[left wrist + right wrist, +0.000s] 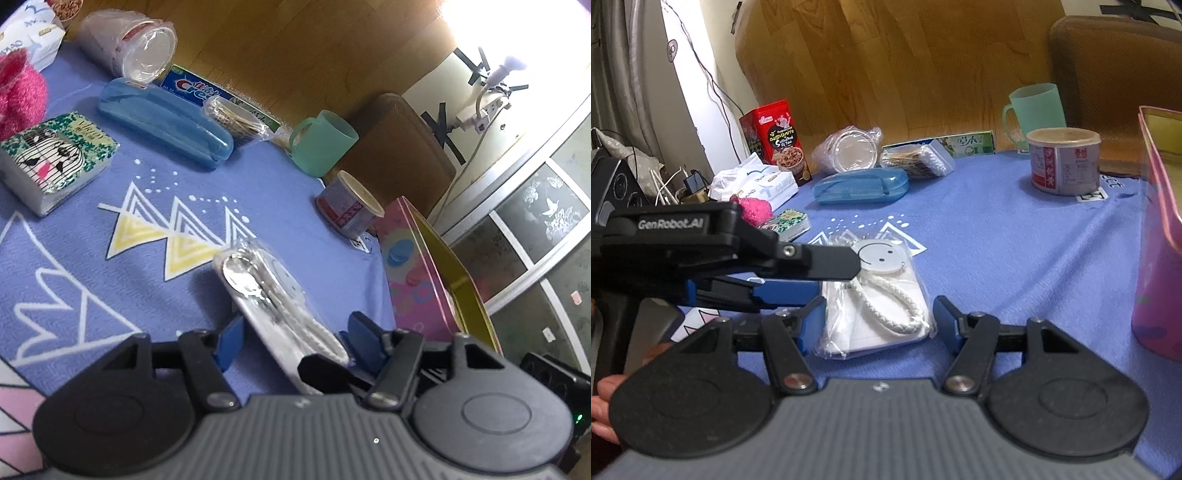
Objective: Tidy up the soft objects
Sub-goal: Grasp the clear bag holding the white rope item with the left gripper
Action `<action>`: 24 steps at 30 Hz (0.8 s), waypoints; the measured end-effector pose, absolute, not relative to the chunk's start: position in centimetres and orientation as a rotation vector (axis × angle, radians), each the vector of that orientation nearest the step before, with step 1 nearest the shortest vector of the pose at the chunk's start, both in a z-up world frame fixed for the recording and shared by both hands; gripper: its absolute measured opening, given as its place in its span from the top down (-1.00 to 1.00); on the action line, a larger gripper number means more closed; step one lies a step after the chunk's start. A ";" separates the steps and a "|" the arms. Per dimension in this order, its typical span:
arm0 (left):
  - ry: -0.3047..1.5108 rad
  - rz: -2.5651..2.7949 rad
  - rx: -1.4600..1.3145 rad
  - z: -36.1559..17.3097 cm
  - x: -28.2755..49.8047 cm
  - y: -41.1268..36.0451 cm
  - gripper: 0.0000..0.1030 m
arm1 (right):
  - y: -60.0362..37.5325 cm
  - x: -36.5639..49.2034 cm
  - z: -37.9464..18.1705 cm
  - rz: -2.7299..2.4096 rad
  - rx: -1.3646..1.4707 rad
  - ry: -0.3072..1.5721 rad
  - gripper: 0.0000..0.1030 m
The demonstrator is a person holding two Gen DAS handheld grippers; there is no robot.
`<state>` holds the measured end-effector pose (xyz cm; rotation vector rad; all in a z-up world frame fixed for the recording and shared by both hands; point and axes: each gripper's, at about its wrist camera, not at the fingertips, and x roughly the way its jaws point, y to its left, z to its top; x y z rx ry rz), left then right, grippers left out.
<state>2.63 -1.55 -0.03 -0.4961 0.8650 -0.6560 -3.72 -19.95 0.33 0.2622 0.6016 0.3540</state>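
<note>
A clear plastic packet (875, 302) holding a white smiley-face disc and braided white cord lies flat on the blue cloth, well short of the blue case (860, 188).

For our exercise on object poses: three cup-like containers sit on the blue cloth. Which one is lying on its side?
The clear plastic cup in wrapping, behind the blue case, lies sideways with its mouth showing. The green mug and the labelled tub stand upright.

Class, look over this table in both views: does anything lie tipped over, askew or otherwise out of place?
Yes. The clear plastic cups, still in their wrapper, lie on their side at the cloth's far edge, mouth facing the camera, beside the blue case. The green mug and the can stand upright.
</note>
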 end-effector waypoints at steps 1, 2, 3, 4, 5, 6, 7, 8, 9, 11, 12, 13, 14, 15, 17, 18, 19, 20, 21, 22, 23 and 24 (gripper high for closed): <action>0.864 -0.653 -0.493 -0.1 2.6 -1.7 -0.07 | -20.1 -3.7 0.3 0.355 0.268 0.603 -0.27; 0.863 -0.650 -0.495 -0.1 2.5 -1.7 -0.01 | -20.2 -3.8 0.3 0.357 0.271 0.603 -0.27; 0.865 -0.646 -0.498 -0.1 2.5 -1.6 0.03 | -20.2 -3.8 0.3 0.358 0.270 0.603 -0.28; 0.868 -0.642 -0.501 -0.2 2.6 -1.5 0.09 | -20.2 -3.9 0.3 0.360 0.269 0.604 -0.31; 0.871 -0.639 -0.505 -0.2 2.7 -1.2 0.15 | -20.1 -3.9 0.3 0.365 0.267 0.606 -0.36; 0.873 -0.636 -0.508 -0.2 2.7 -1.2 0.18 | -20.0 -3.8 0.3 0.371 0.262 0.609 -0.40; 0.876 -0.635 -0.513 -0.3 2.8 -1.1 0.23 | -19.9 -3.8 0.3 0.382 0.255 0.612 -0.46; 0.877 -0.635 -0.517 -0.3 2.7 -0.9 0.25 | -19.8 -3.8 0.4 0.388 0.244 0.614 -0.49; 0.877 -0.637 -0.521 -0.4 2.8 -0.8 0.25 | -19.6 -3.8 0.4 0.391 0.231 0.614 -0.49; 0.876 -0.640 -0.525 -0.4 2.7 -0.7 0.25 | -19.2 -3.9 0.4 0.386 0.204 0.615 -0.50; 0.878 -0.643 -0.526 -0.5 2.7 -0.6 0.25 | -19.0 -3.9 0.5 0.382 0.189 0.615 -0.51; 0.879 -0.645 -0.528 -0.5 2.7 -0.6 0.25 | -18.8 -3.9 0.5 0.379 0.173 0.616 -0.51; 0.879 -0.647 -0.532 -0.5 2.8 -0.5 0.25 | -18.6 -4.0 0.5 0.375 0.156 0.616 -0.51; 0.880 -0.649 -0.535 -0.5 2.8 -0.4 0.25 | -18.4 -4.0 0.5 0.372 0.139 0.616 -0.51; 0.881 -0.655 -0.540 -0.6 2.8 -0.3 0.25 | -18.3 -4.0 0.4 0.368 0.116 0.618 -0.53; 0.881 -0.657 -0.541 -0.6 2.8 -0.3 0.25 | -18.2 -3.9 0.4 0.365 0.107 0.619 -0.54; 0.880 -0.658 -0.542 -0.6 2.8 -0.2 0.25 | -18.1 -3.8 0.4 0.363 0.100 0.621 -0.57; 0.881 -0.660 -0.543 -0.6 2.8 -0.2 0.25 | -18.1 -3.8 0.4 0.359 0.092 0.622 -0.60; 0.880 -0.662 -0.546 -0.6 2.8 -0.1 0.25 | -17.9 -3.8 0.4 0.355 0.081 0.622 -0.62; 0.880 -0.663 -0.548 -0.7 2.7 -0.1 0.25 | -17.9 -3.8 0.3 0.356 0.071 0.624 -0.66; 0.880 -0.663 -0.549 -0.7 2.7 0.0 0.25 | -17.7 -3.8 0.3 0.356 0.064 0.625 -0.70; 0.881 -0.663 -0.549 -0.7 2.8 0.0 0.25 | -17.7 -3.8 0.3 0.359 0.059 0.626 -0.72</action>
